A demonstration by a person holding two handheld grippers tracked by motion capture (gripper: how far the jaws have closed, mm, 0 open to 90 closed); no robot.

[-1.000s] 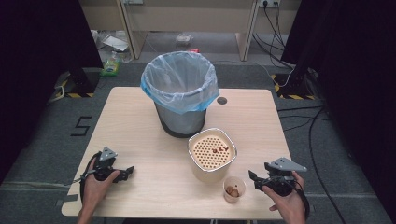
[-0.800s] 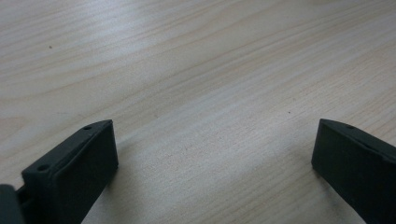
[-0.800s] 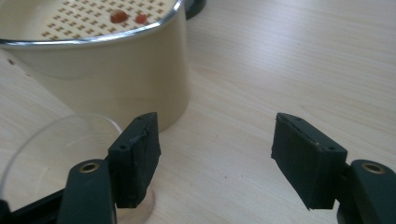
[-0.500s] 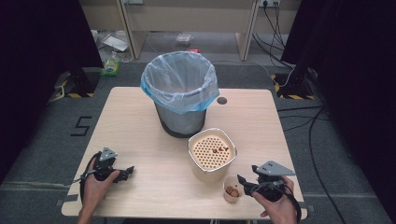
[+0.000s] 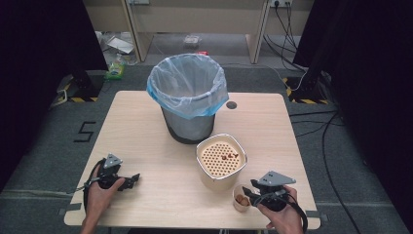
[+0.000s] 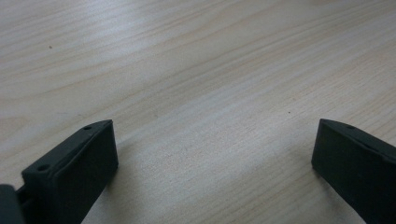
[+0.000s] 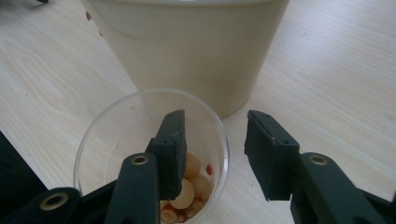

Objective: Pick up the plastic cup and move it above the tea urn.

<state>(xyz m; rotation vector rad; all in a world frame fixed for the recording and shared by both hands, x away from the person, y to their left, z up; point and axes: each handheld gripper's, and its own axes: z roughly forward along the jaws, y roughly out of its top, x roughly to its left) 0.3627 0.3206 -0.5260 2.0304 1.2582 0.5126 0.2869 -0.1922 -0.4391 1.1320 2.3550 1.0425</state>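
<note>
table unchanged; right gripper (image 5: 249, 193) has reached cup (image 5: 240, 198), jaws closing astride its rim.

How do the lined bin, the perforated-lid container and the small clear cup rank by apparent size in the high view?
1. Lined bin, largest.
2. Perforated-lid container.
3. Small clear cup, smallest, though it sits nearest the camera.

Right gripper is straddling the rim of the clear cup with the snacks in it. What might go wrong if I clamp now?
1. The right gripper has been closing with one jaw inside the thin clear plastic cup and one outside; the wall may buckle or slip.
2. A one-sided rim grip could tip the cup and spill the round pale snack pieces.
3. The cup stands close to the beige perforated-top container; lifting may knock it.
</note>
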